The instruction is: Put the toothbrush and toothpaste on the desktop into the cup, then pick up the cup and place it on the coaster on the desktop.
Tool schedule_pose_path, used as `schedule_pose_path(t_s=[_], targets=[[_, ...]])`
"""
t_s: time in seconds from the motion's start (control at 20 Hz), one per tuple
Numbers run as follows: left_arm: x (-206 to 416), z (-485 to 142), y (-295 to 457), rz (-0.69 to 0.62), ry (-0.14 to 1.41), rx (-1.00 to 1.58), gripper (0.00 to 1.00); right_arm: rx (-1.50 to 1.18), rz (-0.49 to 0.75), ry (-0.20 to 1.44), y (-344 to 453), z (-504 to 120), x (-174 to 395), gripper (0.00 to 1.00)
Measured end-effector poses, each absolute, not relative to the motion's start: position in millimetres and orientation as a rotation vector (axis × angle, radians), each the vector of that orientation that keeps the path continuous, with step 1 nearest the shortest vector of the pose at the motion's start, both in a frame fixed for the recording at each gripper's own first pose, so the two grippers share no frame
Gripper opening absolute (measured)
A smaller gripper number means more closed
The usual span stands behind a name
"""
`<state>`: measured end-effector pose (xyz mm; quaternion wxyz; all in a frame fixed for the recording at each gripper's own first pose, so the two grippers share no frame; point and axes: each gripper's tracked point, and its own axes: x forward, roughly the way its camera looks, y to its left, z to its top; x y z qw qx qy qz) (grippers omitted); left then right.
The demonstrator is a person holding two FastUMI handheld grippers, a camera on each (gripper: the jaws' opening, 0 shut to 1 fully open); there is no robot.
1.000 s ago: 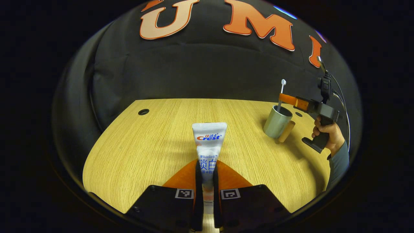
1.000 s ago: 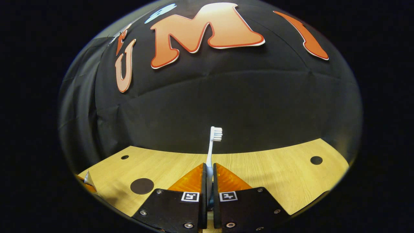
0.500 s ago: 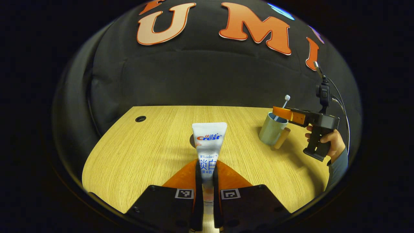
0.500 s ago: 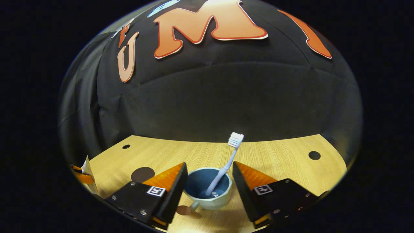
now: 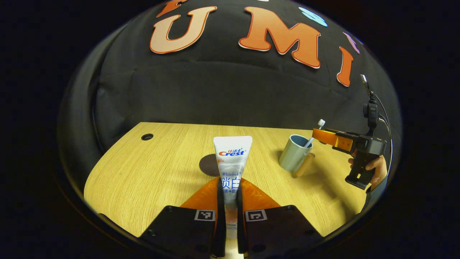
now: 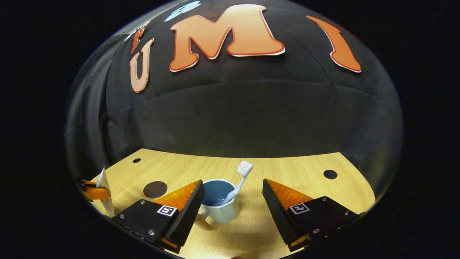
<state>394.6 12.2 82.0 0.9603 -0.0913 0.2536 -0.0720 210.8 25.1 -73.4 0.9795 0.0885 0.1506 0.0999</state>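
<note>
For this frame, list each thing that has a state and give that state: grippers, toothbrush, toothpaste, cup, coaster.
Left gripper: shut on the toothpaste.
White toothpaste tube: held upright, above the desktop.
Right gripper: open, fingers either side of the cup.
Pale blue-green cup with a wooden handle: upright on the wooden desktop.
White toothbrush: in the cup, leaning, bristles up.
Dark round coaster: bare.

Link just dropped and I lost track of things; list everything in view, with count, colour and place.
toothpaste: 1, white tube, upright between the left gripper's fingers
toothbrush: 1, white, leaning in the cup
cup: 1, pale outside, blue inside, brown handle, on the desk
coaster: 1, dark round, on the desk left of the cup
desk: 1, light wood, with small dark holes
left gripper: 1, shut on the toothpaste
right gripper: 1, open, either side of the cup
hand: 1, holding the right gripper
</note>
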Motion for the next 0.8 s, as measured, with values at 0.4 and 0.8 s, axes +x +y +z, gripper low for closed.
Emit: schedule_pose_path(t_s=[0.4, 0.8], targets=[[461, 92, 14, -0.203, 0.376, -0.182, 0.16, 0.181, 0.171, 0.173, -13, -35, 155, 0.98], [499, 105, -32, -0.292, 0.252, -0.189, 0.16, 0.116, 0.134, 0.088, -45, -20, 102, 0.98]])
